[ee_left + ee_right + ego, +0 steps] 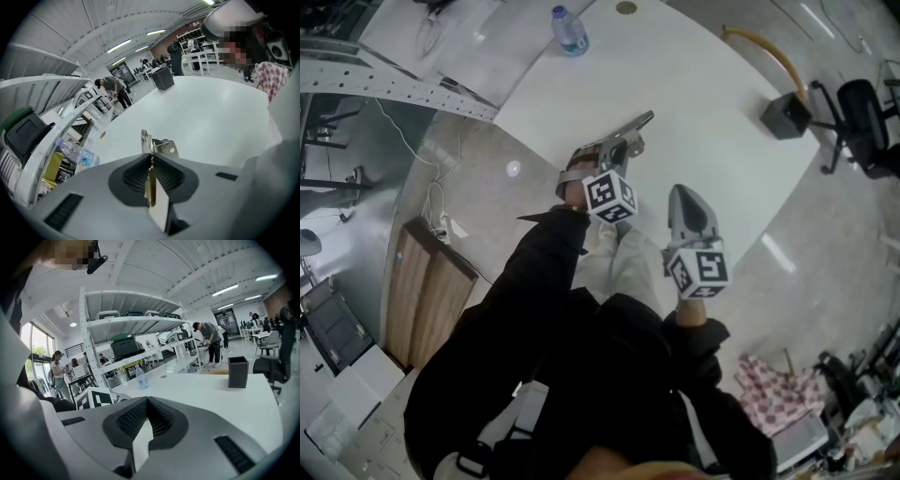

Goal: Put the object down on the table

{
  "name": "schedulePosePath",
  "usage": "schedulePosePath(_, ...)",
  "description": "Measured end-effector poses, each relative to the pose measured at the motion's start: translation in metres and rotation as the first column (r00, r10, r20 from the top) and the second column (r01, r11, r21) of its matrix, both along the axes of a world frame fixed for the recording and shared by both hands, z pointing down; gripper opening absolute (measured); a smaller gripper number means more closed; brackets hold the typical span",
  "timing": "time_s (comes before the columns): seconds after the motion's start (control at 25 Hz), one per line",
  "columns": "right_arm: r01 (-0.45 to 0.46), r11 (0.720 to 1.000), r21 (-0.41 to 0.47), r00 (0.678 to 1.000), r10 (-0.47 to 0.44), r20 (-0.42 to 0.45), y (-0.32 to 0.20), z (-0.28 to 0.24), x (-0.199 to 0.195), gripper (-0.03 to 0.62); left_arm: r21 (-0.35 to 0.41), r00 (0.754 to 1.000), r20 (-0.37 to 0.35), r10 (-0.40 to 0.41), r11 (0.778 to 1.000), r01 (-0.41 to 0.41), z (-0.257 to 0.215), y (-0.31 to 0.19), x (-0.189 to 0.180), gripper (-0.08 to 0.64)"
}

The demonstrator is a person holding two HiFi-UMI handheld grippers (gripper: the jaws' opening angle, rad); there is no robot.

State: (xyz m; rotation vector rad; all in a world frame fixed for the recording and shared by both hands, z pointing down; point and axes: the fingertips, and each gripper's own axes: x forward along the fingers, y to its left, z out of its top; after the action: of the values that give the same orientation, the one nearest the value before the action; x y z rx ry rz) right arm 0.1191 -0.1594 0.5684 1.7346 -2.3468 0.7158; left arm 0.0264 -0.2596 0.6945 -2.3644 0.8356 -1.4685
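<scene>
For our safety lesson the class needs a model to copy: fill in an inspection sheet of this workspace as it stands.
Surface: white table, glossy.
Job's things: hinge-like metal piece, gripped over the table's near edge, not yet set down.
Clutter: water bottle and black box near the table's edges.
Grippers: left gripper shut on the metal piece; right gripper shut, empty.
Cables: thin cord on the floor beside the table.
Surroundings: office chair, shelving, people in the background.
</scene>
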Motion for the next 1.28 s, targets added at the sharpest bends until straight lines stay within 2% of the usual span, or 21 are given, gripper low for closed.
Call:
schedulePosePath(0.52,-0.022,1.0,-0.018,1.0,0.022,-0.004,0.009,0.002,0.009,-0.008,-0.081,0.997,0.076,0.031,0.996,-0.025,0.042,0.013,0.002,0.037)
schedulePosePath(0.64,-0.036,0.999,-0.017,0.999,0.036,-0.003,0.011,0.005,0.013,-0.008,-0.08,0.995,0.087,0.039,0.996,-0.032,0.047,0.016,0.003,0.052)
schedulePosePath(0.88,-0.042,0.999,-0.021,0.999,0.042,0.019,0.015,0.003,0.015,-0.008,-0.113,0.998,0.058,0.007,0.994,0.0,0.042,0.02,0.002,0.109)
schedulePosePath(1.28,-0.036,0.999,0.018,0.999,0.036,0.026,0.019,-0.018,0.013,-0.008,-0.097,1.0,0.015,-0.025,0.995,0.026,0.006,0.028,0.0,0.112)
